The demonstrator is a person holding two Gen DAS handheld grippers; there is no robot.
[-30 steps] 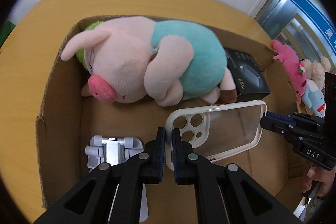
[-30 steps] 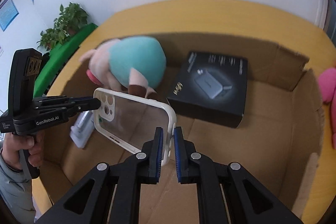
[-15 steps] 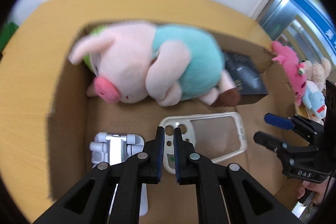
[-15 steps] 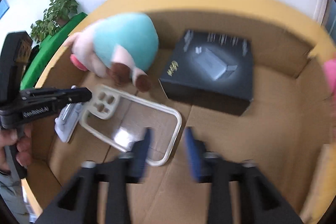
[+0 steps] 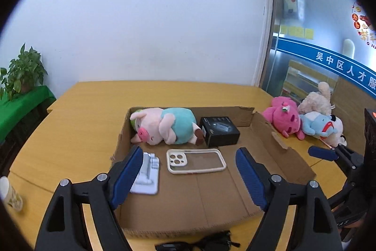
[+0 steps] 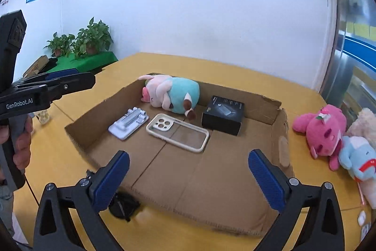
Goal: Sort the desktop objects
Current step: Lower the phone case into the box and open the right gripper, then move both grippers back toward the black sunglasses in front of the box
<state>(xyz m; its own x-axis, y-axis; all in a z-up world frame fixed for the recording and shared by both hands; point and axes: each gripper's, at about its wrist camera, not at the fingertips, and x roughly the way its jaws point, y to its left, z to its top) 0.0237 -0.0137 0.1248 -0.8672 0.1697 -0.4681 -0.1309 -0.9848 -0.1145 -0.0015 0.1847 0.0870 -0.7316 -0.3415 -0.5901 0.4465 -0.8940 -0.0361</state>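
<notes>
A clear phone case (image 5: 196,161) (image 6: 177,132) with a cream rim lies flat on the floor of the cardboard box (image 5: 282,147) (image 6: 98,109). Around it in the box are a pink pig plush (image 5: 164,126) (image 6: 171,94), a black carton (image 5: 221,133) (image 6: 223,114) and a white phone stand (image 5: 146,173) (image 6: 128,121). My left gripper (image 5: 189,152) hangs back above the box's near side, jaws opening, nothing between them. My right gripper (image 6: 189,156) is likewise drawn back, jaws opening wide and empty. Each gripper shows at the edge of the other's view.
Pink (image 5: 282,119) (image 6: 322,131), blue (image 5: 317,126) and cream plush toys lie on the yellow table right of the box. A black cable bundle (image 5: 211,244) (image 6: 122,205) sits by the box's near edge. A cup (image 5: 10,194) stands at the left. A person's hand (image 6: 22,147) holds the left gripper.
Both grippers let go of the phone case, which now lies flat in the box. Both jaws spread wide and the grippers pulled back and up from the box.
</notes>
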